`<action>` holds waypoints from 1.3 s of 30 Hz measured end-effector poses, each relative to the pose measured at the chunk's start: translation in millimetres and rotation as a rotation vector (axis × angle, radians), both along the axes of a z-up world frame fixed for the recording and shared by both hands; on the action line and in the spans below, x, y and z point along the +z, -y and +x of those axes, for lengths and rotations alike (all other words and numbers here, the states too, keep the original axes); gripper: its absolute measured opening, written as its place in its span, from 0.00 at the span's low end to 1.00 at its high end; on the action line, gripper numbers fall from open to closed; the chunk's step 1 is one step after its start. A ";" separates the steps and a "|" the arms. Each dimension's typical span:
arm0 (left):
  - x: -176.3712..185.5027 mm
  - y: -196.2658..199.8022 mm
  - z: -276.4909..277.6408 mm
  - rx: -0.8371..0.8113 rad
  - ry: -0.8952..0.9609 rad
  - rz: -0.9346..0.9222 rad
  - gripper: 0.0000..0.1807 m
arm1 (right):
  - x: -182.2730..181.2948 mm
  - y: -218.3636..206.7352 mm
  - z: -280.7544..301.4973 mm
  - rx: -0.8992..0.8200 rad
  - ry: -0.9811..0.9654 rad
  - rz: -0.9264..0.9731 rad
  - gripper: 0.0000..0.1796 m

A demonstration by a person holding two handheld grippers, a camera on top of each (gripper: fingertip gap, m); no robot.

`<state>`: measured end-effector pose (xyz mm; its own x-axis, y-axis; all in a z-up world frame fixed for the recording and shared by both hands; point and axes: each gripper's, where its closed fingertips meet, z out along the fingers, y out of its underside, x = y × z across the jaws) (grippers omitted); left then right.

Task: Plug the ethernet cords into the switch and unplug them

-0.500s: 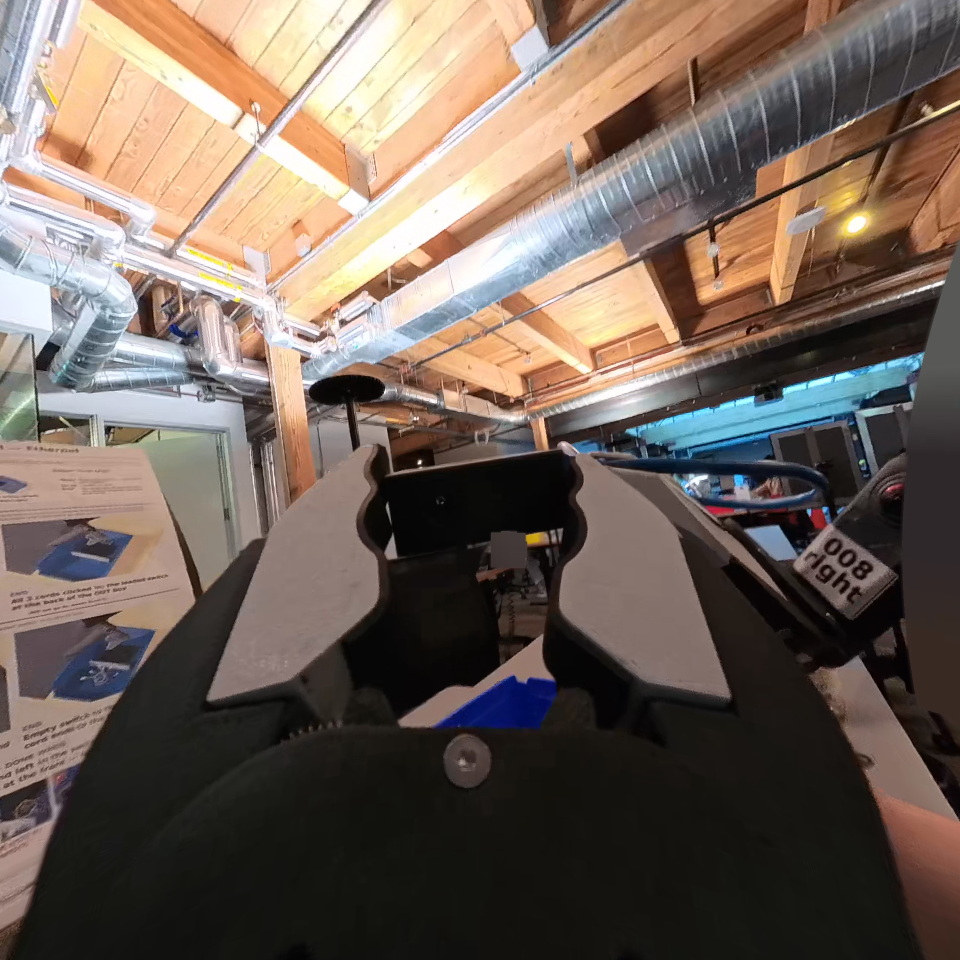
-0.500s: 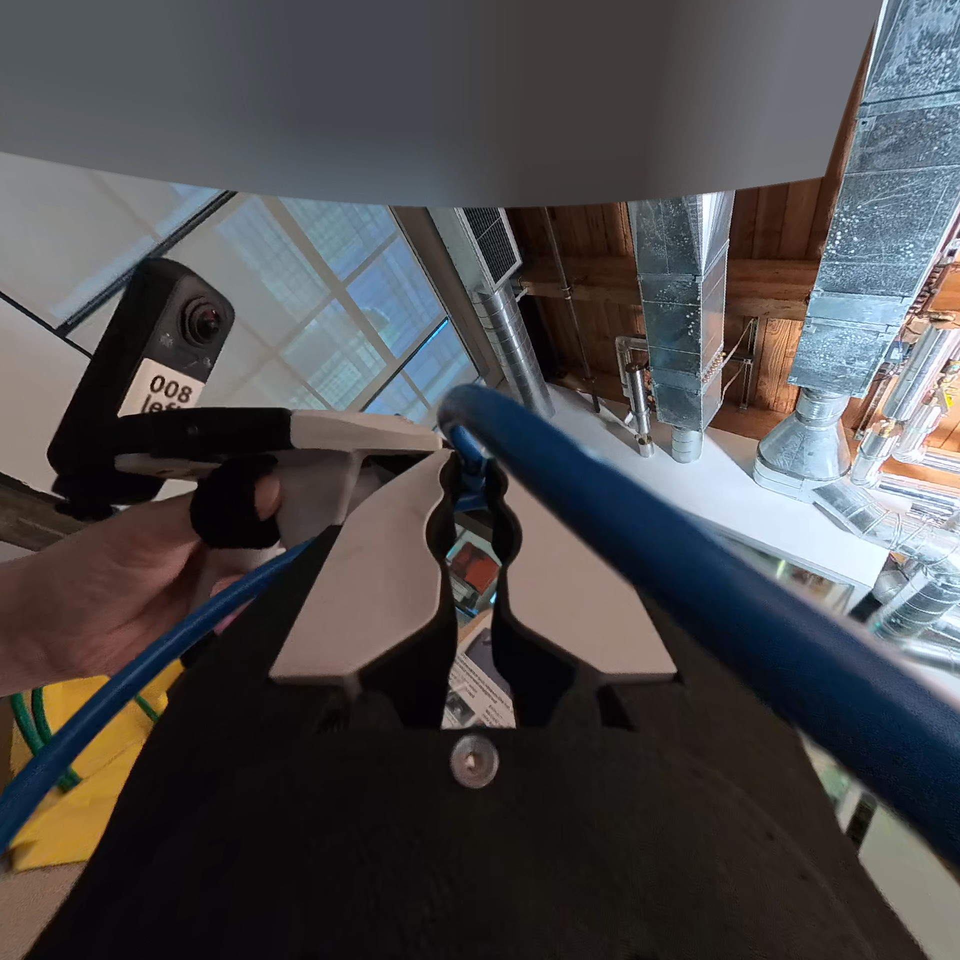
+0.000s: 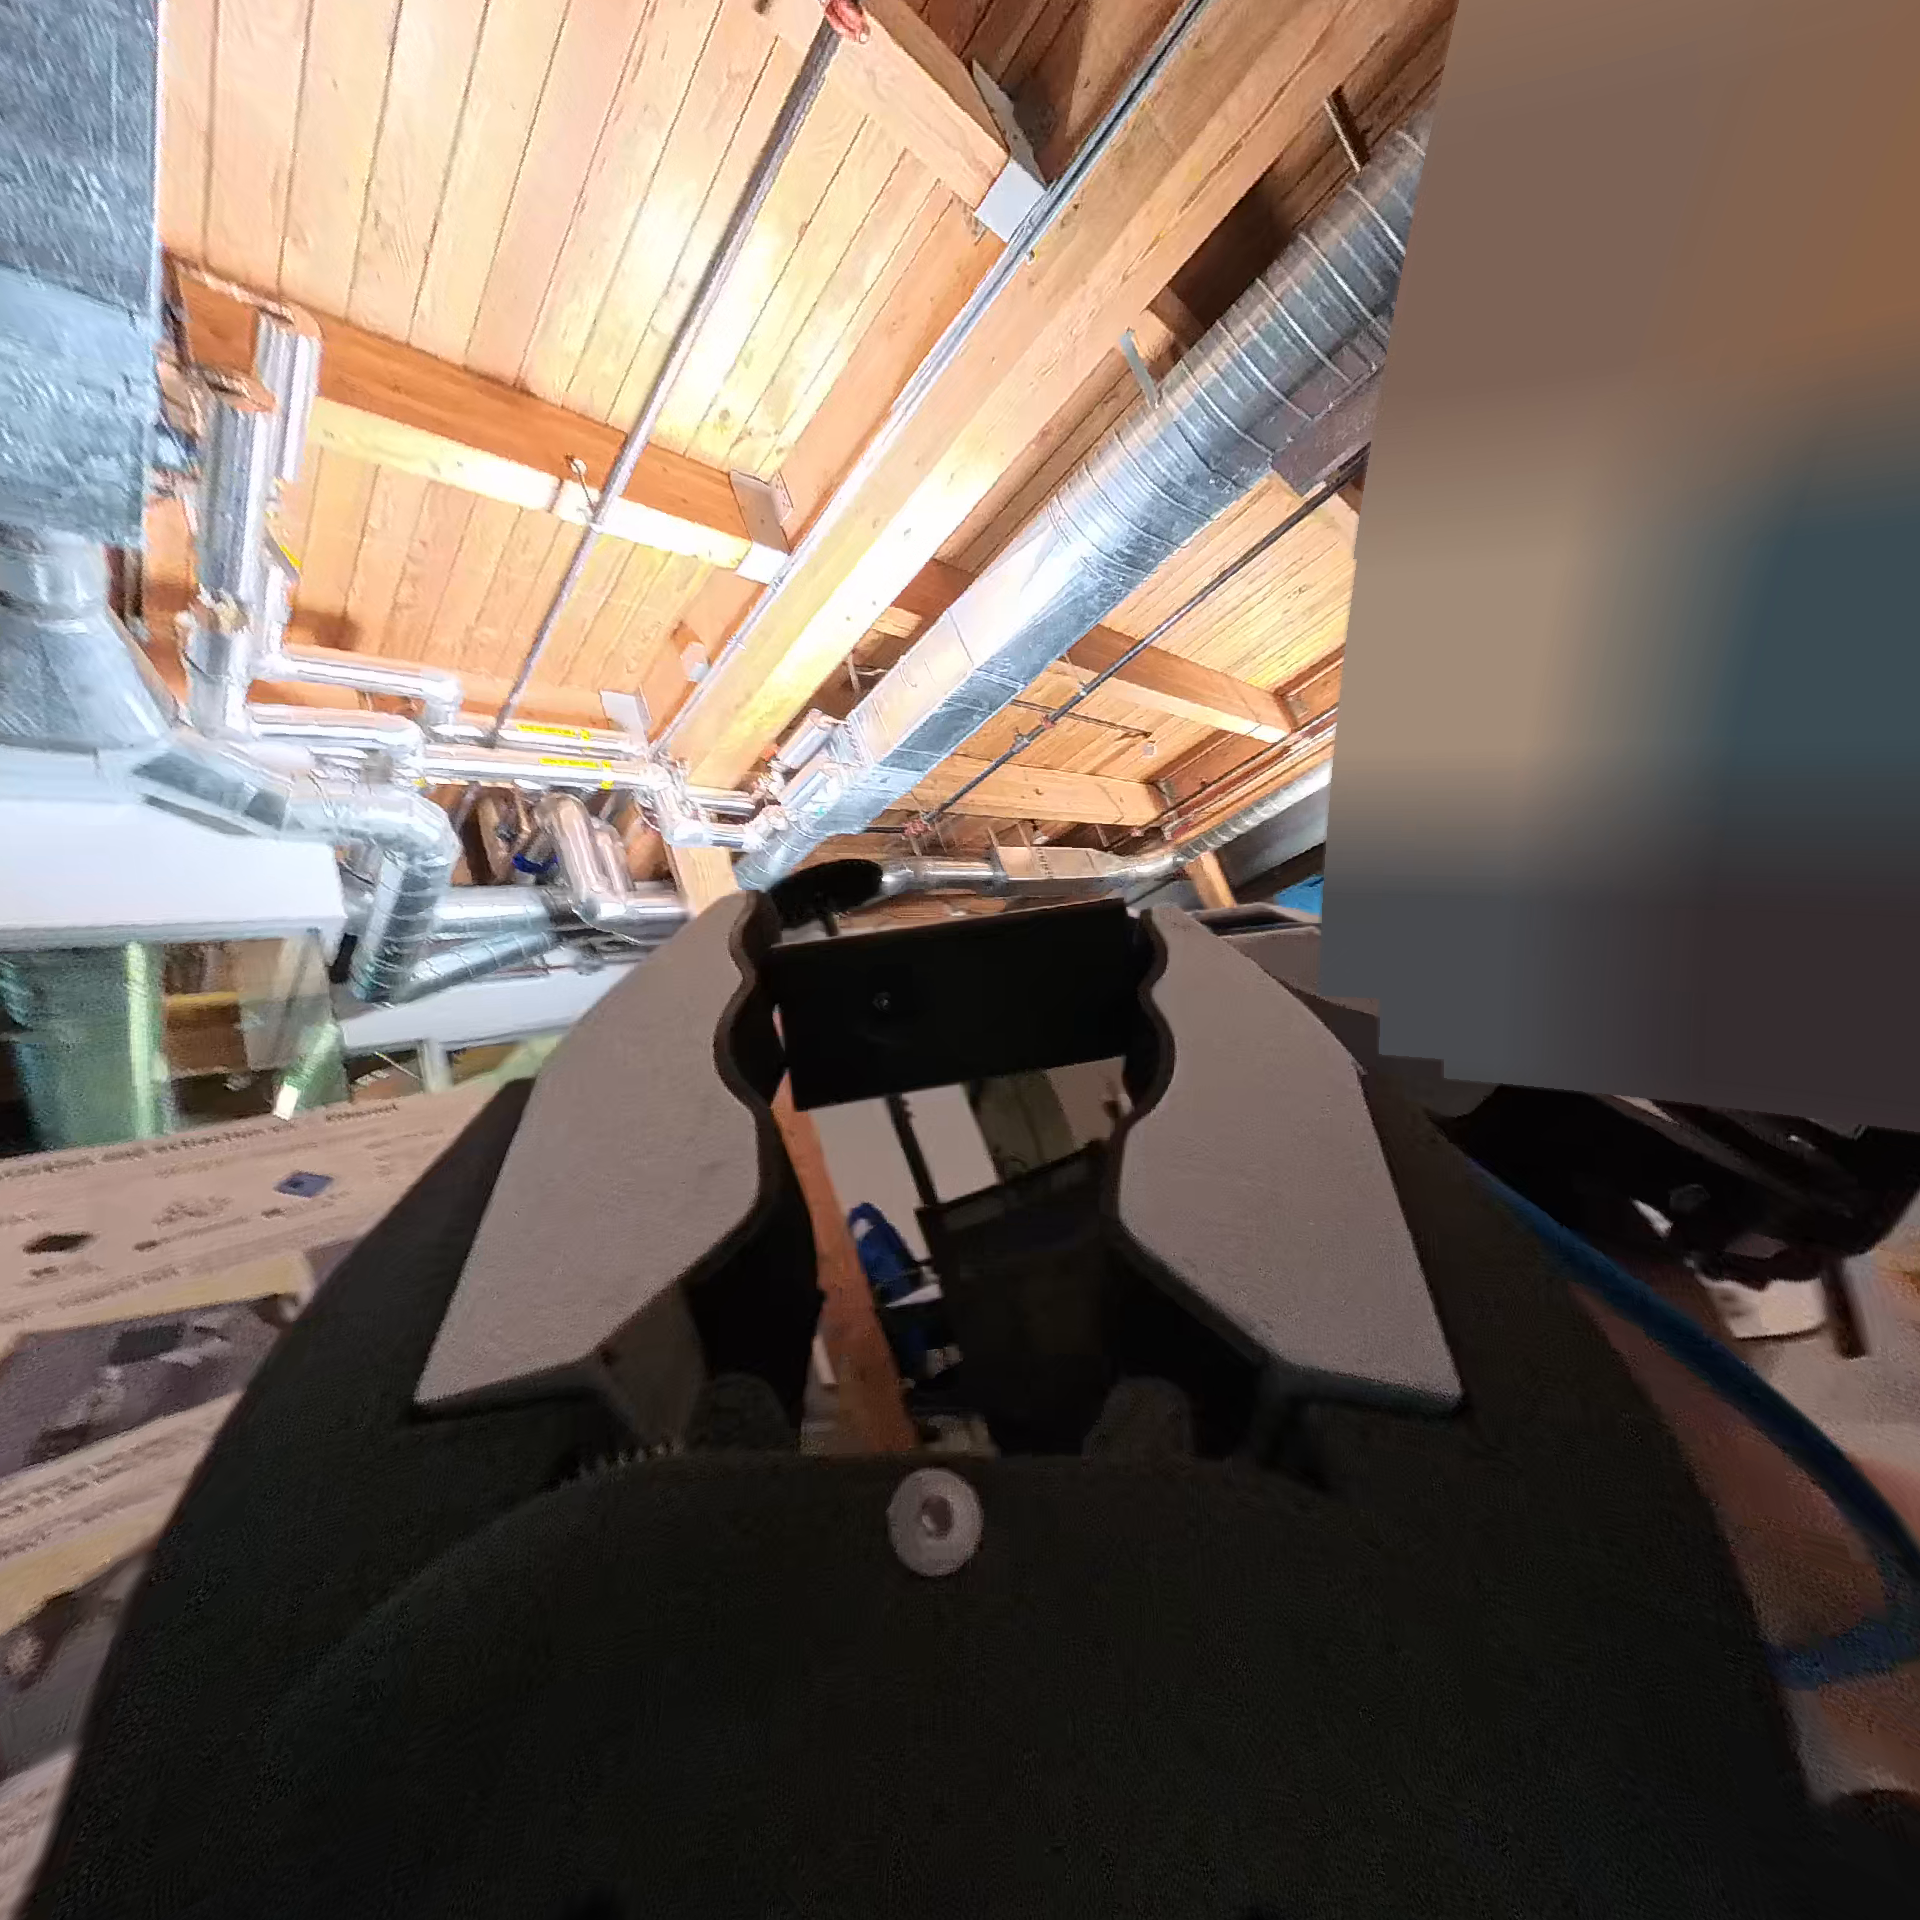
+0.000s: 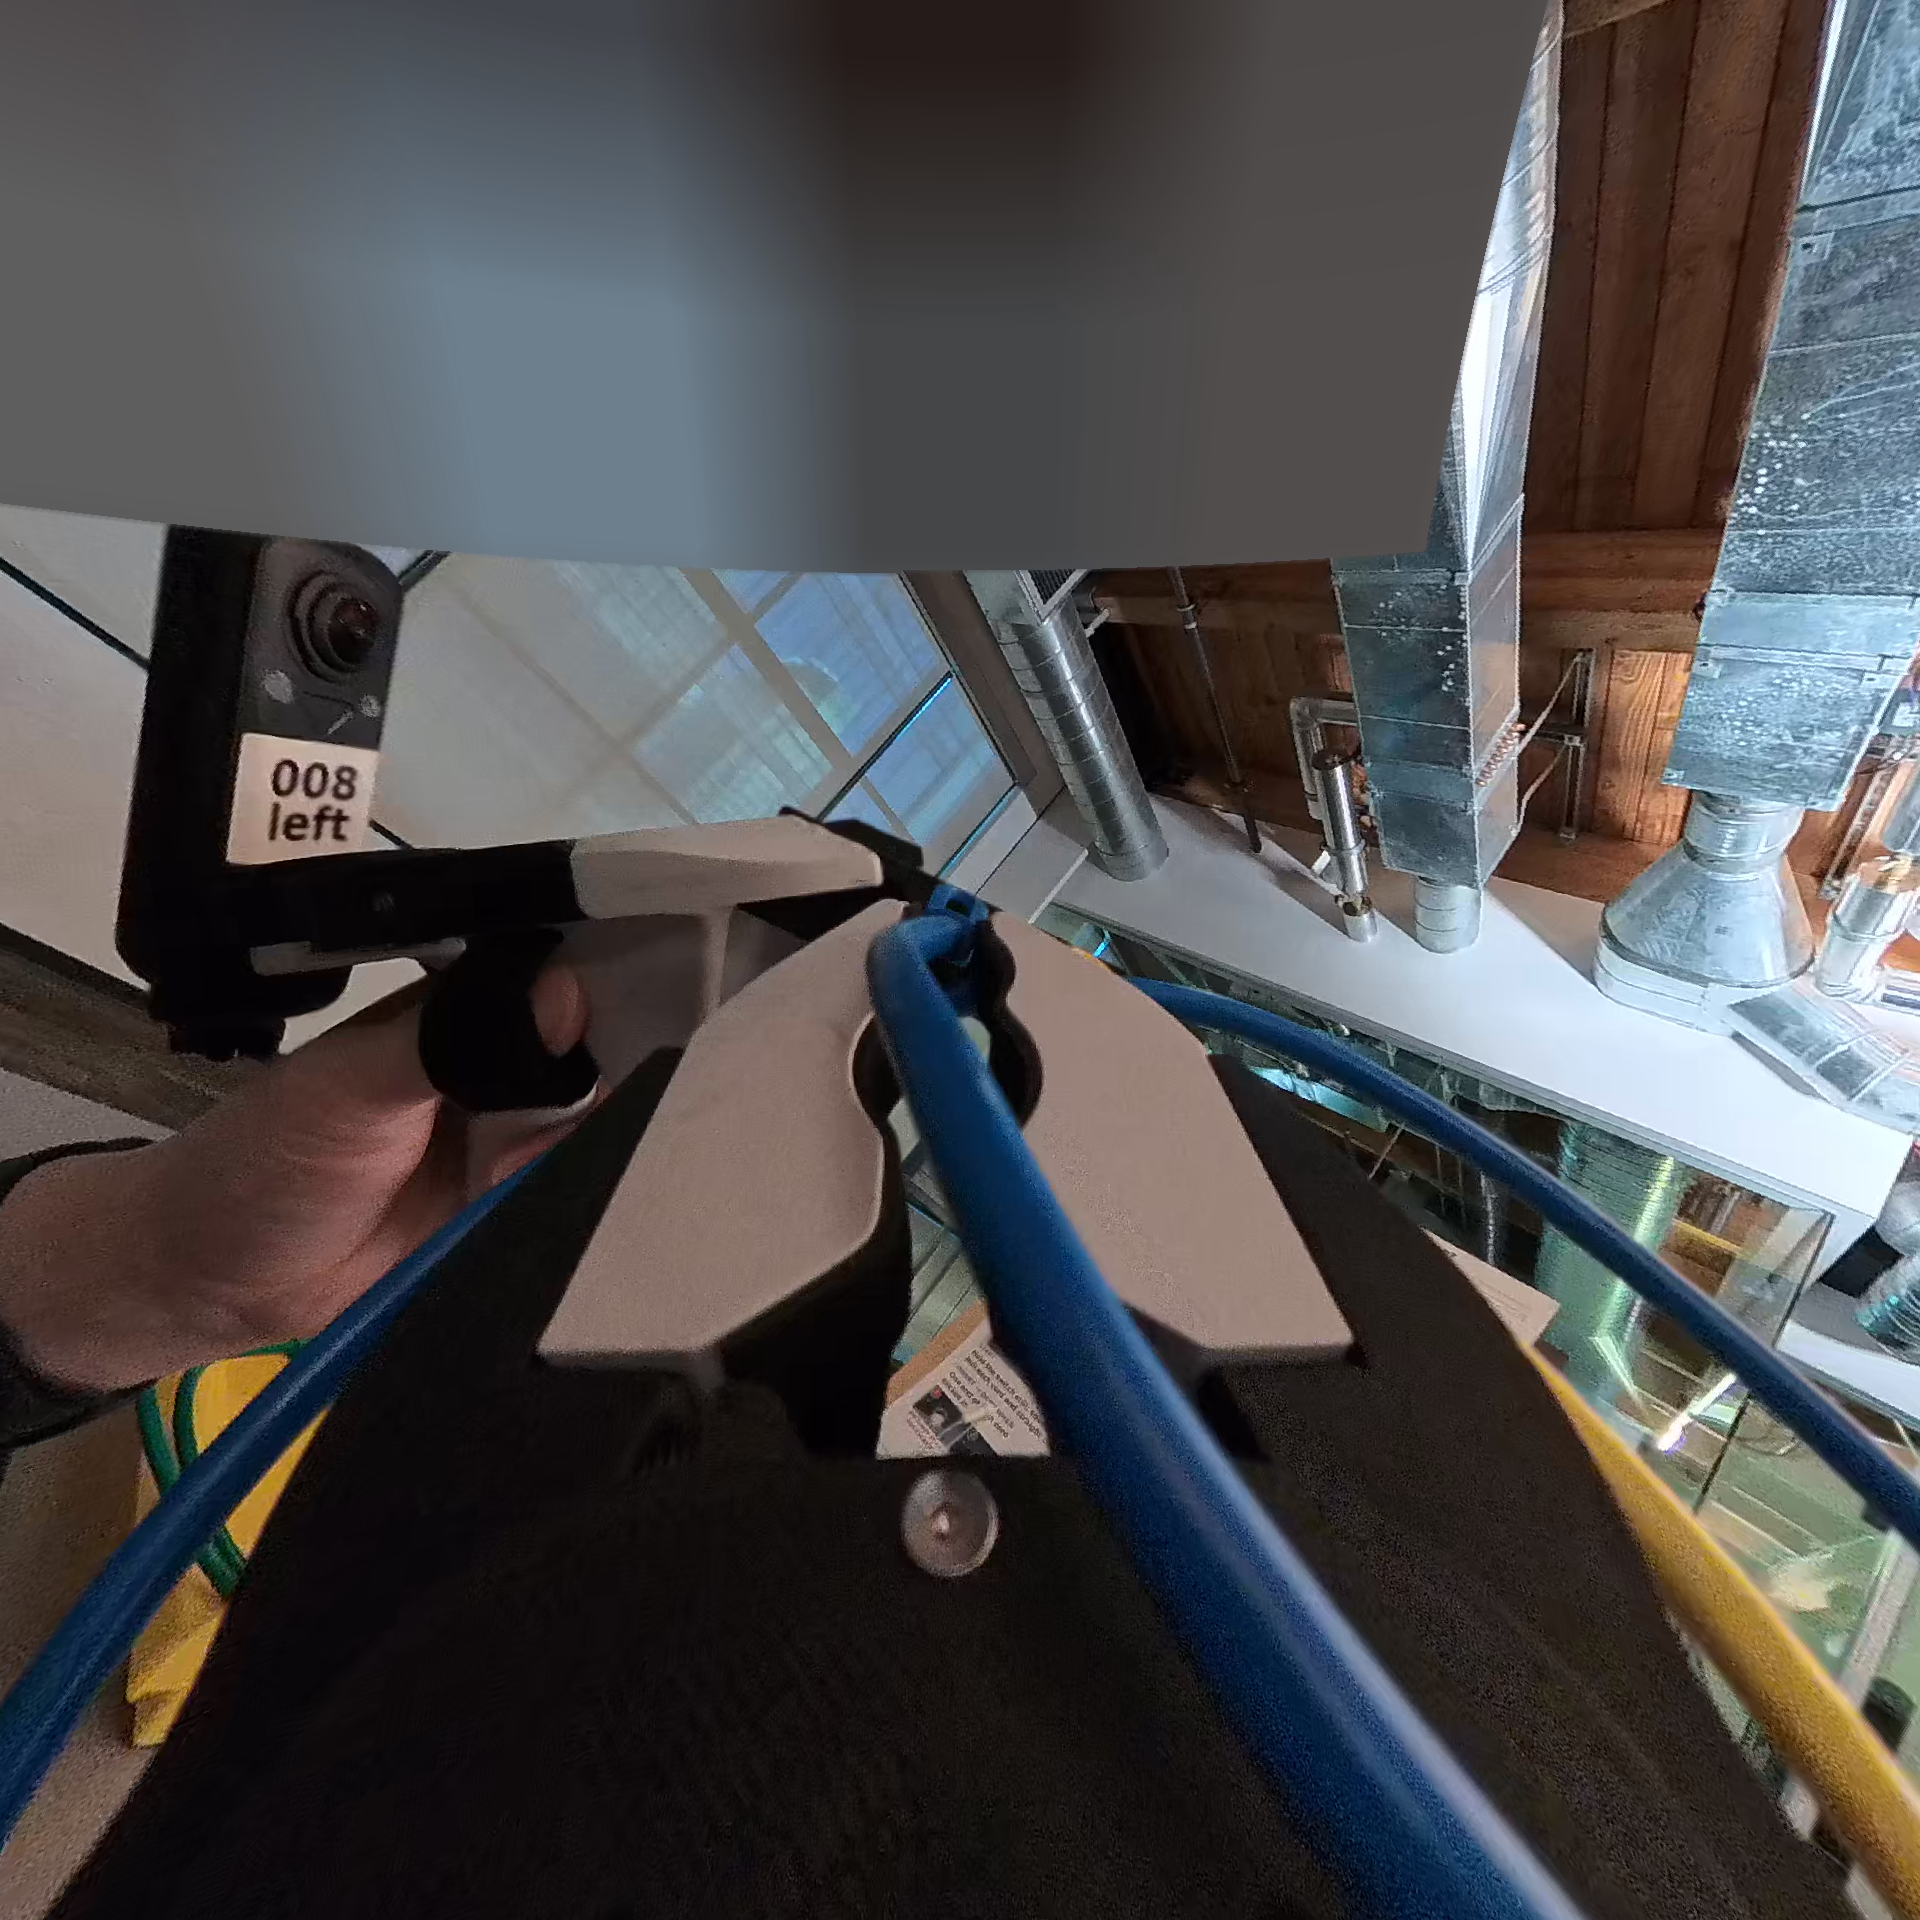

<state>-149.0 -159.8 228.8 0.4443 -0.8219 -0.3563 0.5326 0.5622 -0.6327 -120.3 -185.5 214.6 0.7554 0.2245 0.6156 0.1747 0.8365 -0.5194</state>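
Observation:
Both views tilt up toward the ceiling. My left gripper (image 3: 951, 935) is shut on a small black box, the switch (image 3: 956, 1003), held across its fingertips. My right gripper (image 4: 940, 935) is shut on the plug end (image 4: 954, 912) of a blue ethernet cord (image 4: 1091, 1351), which loops back over the gripper body. In the right wrist view the left gripper (image 4: 878, 862) is just left of the plug, with the dark switch edge (image 4: 899, 850) close to it. I cannot tell whether the plug sits in a port. The blue cord also shows in the left wrist view (image 3: 1704, 1382).
A hand (image 4: 260, 1195) holds the left gripper. A yellow cord (image 4: 1714, 1610) runs at the lower right, and green cord (image 4: 197, 1475) lies on a yellow object at the lower left. Printed instruction sheets (image 3: 156, 1247) stand at the left. Metal ducts and wooden beams are overhead.
Both grippers have tilted further up. The right gripper with the blue plug is now closer to the left gripper's tips. A yellow cord and more blue loop have come into view.

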 end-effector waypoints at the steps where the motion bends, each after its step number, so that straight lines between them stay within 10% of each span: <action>1: 0.5 2.1 -1.2 0.032 0.004 0.030 0.35 | -0.3 -0.1 -0.3 0.006 0.003 -0.003 0.06; 13: 0.6 9.9 -5.5 0.107 0.030 0.129 0.35 | -1.9 -1.5 -8.6 0.262 -0.072 -0.184 0.09; 39: 1.5 15.6 -11.0 0.150 0.076 0.178 0.35 | -2.5 -8.1 -9.2 0.225 -0.051 -0.239 0.07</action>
